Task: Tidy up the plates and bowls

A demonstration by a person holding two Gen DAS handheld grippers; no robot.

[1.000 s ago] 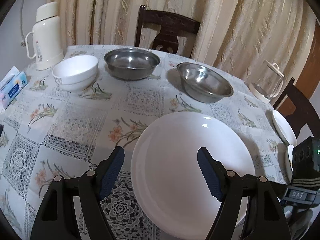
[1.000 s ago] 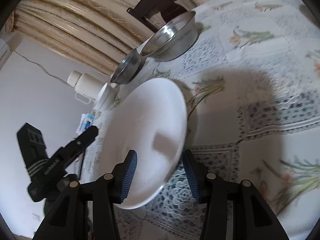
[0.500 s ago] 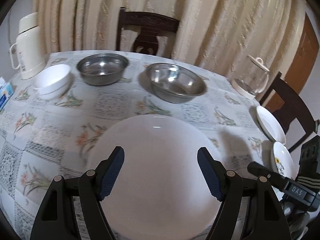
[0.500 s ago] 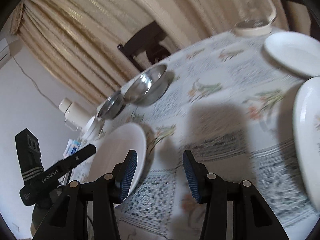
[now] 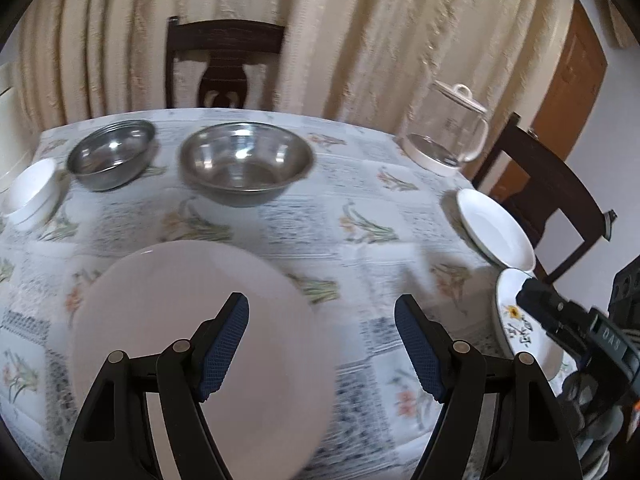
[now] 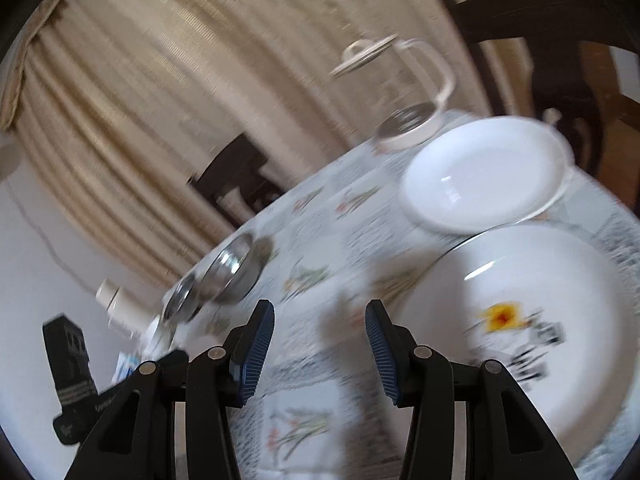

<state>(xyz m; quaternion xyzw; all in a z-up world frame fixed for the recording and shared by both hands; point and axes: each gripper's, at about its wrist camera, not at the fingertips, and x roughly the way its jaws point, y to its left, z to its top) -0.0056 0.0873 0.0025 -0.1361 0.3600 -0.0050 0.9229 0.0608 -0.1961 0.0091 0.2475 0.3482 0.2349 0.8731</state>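
Steel bowls empty, large white plate bare, flower-printed plate bare

It was a home dining room. A table wore a floral tablecloth, with dark wooden chairs around it and beige curtains behind. 2 steel bowls, white plates and a glass kettle stood on it.
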